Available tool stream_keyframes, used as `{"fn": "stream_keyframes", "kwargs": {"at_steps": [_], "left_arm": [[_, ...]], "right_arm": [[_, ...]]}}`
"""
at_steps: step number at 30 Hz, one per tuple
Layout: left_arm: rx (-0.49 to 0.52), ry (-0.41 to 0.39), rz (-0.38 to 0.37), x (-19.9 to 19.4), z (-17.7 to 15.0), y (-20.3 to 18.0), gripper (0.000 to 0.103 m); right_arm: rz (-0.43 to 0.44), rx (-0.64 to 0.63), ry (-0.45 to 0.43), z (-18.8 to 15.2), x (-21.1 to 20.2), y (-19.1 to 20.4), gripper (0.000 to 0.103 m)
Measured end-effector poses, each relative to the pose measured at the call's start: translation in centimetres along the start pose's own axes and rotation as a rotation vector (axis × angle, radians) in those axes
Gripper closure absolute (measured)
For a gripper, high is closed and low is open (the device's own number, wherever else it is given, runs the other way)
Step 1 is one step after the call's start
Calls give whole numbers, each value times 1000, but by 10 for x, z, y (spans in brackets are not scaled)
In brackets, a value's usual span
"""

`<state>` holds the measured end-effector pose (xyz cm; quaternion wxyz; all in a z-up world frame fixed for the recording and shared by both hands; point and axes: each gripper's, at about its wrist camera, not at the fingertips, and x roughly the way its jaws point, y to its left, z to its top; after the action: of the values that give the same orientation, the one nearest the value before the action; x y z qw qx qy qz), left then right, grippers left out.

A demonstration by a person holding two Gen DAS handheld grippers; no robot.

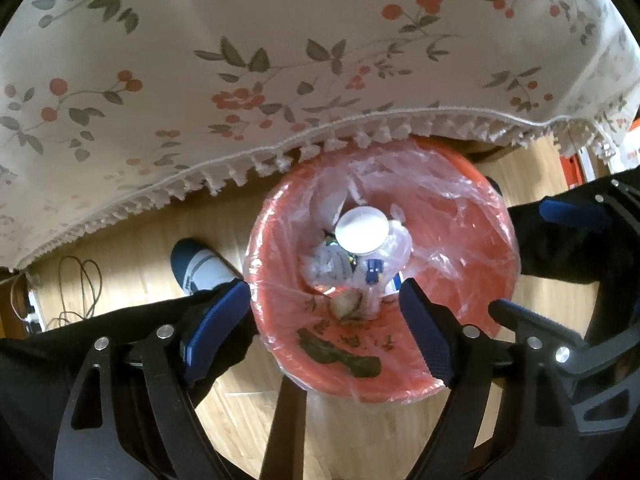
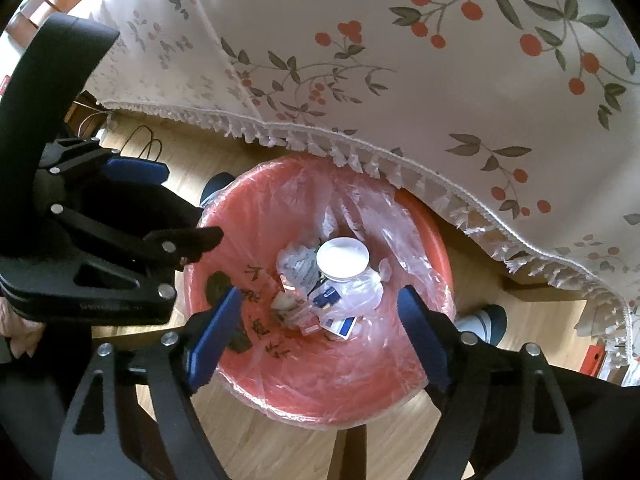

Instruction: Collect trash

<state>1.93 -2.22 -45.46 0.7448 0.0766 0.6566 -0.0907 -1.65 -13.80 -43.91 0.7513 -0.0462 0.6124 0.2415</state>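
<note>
Bin: red trash bin [image 1: 472, 280] with a clear plastic liner [image 1: 436, 216], centre of the left wrist view, standing on a wooden floor [image 1: 132, 248]; same bin [image 2: 360, 380] centre-low in the right wrist view.
Bin contents: white round cup or lid [image 1: 362, 230] uppermost, at frame centre; crumpled clear wrapping [image 1: 328, 264] beside it to the left; small blue item [image 1: 374, 272] just below it; a brownish lump [image 1: 346, 306] lower on the inner wall. Dark printed characters show on the near wall of the liner.
Left gripper [image 1: 326, 328]: fingers spread wide, nothing between them, above the near rim of the bin.
Right gripper [image 2: 320, 336]: fingers spread wide, nothing between them, above the bin; also seen at the right edge of the left wrist view.
Tablecloth [image 1: 280, 40]: white with red berries and green leaves, tasselled hem, fills the upper half of both views; hem overlaps the far rim of the bin.
Shoe [image 1: 200, 268]: white and dark blue, on the floor left of the bin.
Cable [image 1: 80, 280]: looped on the floor, lower left.
</note>
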Motion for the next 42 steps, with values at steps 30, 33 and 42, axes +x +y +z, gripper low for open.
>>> {"fn": "stream_keyframes", "kwargs": {"at_steps": [30, 33, 42], "left_arm": [[-11, -9, 14, -3, -2, 2, 22], [-11, -9, 14, -3, -2, 2, 22], [-11, -9, 14, -2, -2, 2, 22]], "right_arm": [[-9, 2, -6, -2, -2, 0, 10], [-10, 2, -5, -2, -2, 0, 10], [-10, 1, -2, -2, -1, 0, 10]]}}
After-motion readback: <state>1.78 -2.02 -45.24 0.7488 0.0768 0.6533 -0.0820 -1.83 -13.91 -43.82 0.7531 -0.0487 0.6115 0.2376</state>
